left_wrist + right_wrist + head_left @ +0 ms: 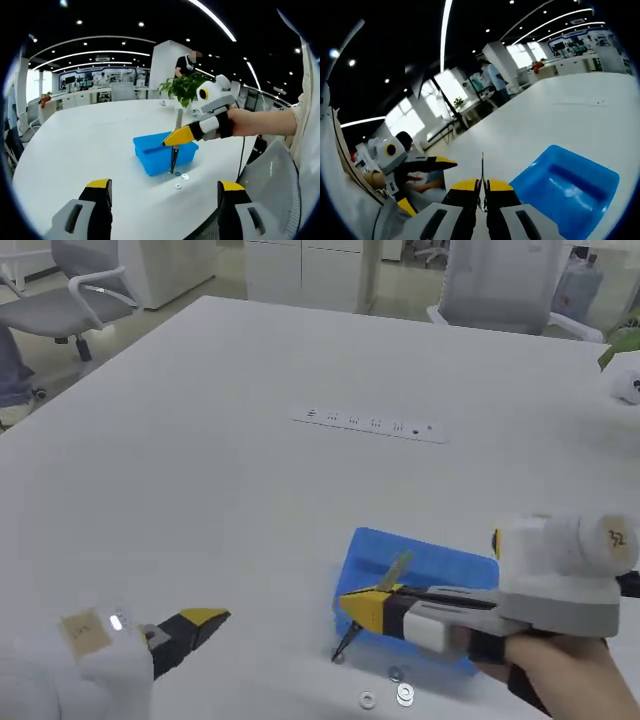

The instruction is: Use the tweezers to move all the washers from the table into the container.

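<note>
A blue container (425, 570) sits near the table's front edge. My right gripper (357, 603) hovers over its near left corner, shut on the tweezers (345, 640), whose tips point down at the table just left of the container. Three small washers (367, 700) lie on the table in front of the container, a little right of the tweezer tips. In the left gripper view, the washers (185, 176) lie by the tweezers (173, 155) and the container (160, 152). My left gripper (165, 192) is open and holds nothing, low at the left (200, 622). In the right gripper view, the tweezers (482, 172) stick out between the shut jaws beside the container (565, 192).
The white table (250, 490) has a flush socket strip (370, 424) at its middle. Office chairs (85, 290) stand beyond the far edge, and a white object (628, 375) lies at the right edge. A potted plant (182, 87) stands across the table.
</note>
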A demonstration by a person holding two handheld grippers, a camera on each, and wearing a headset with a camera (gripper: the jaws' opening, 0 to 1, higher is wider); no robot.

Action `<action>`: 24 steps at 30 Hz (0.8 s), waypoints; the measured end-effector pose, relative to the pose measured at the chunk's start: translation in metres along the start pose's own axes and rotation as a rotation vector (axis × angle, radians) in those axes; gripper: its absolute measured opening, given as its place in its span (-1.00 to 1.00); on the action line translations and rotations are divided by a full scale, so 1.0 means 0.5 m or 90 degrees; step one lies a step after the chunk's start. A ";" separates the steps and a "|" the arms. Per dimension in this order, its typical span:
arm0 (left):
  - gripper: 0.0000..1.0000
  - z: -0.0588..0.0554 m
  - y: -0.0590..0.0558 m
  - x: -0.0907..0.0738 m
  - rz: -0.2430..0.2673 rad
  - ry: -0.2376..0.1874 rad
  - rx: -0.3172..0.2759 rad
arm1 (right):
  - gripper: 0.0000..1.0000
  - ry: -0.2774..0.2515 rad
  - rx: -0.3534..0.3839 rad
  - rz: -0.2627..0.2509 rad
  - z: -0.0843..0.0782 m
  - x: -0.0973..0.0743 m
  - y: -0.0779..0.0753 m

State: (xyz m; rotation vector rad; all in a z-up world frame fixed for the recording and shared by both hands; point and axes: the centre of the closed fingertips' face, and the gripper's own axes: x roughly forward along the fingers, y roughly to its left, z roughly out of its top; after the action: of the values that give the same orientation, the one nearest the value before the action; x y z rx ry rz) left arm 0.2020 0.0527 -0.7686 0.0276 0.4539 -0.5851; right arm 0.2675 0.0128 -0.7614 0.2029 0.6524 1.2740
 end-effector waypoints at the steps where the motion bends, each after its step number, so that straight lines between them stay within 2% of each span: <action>1: 0.84 0.002 0.001 0.000 0.006 -0.005 0.005 | -0.95 0.003 -0.010 -0.009 0.001 -0.009 -0.005; 3: 0.98 0.003 0.015 -0.001 0.039 -0.005 0.044 | -0.95 0.002 -0.020 -0.029 0.007 -0.031 -0.014; 4: 0.96 0.007 0.021 -0.004 0.050 -0.009 0.060 | -0.95 0.000 -0.031 -0.042 0.011 -0.045 -0.022; 7: 0.97 0.021 0.025 -0.004 0.061 -0.047 0.034 | -0.95 -0.016 -0.034 -0.075 0.029 -0.076 -0.043; 10: 0.97 0.019 0.032 -0.004 0.069 -0.054 0.034 | -0.95 -0.030 -0.037 -0.115 0.045 -0.103 -0.076; 11: 0.97 0.023 0.039 -0.006 0.082 -0.059 0.037 | -0.95 -0.030 -0.041 -0.135 0.047 -0.113 -0.094; 13: 0.97 0.033 0.041 -0.010 0.084 -0.080 0.029 | -0.95 -0.022 -0.045 -0.160 0.045 -0.124 -0.118; 17: 0.97 0.038 0.040 -0.010 0.092 -0.087 0.053 | -0.95 -0.015 -0.051 -0.204 0.037 -0.137 -0.163; 20: 0.97 0.044 0.036 -0.010 0.091 -0.096 0.065 | -0.95 -0.002 -0.053 -0.220 0.027 -0.139 -0.185; 24: 0.97 0.055 0.034 -0.013 0.081 -0.119 0.048 | -0.94 0.011 -0.056 -0.237 0.015 -0.136 -0.213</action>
State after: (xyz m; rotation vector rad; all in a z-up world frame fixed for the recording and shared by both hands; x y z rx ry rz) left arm 0.2177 0.0659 -0.7429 0.0731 0.2459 -0.4750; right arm 0.3492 -0.0811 -0.7843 -0.0031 0.6143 0.9438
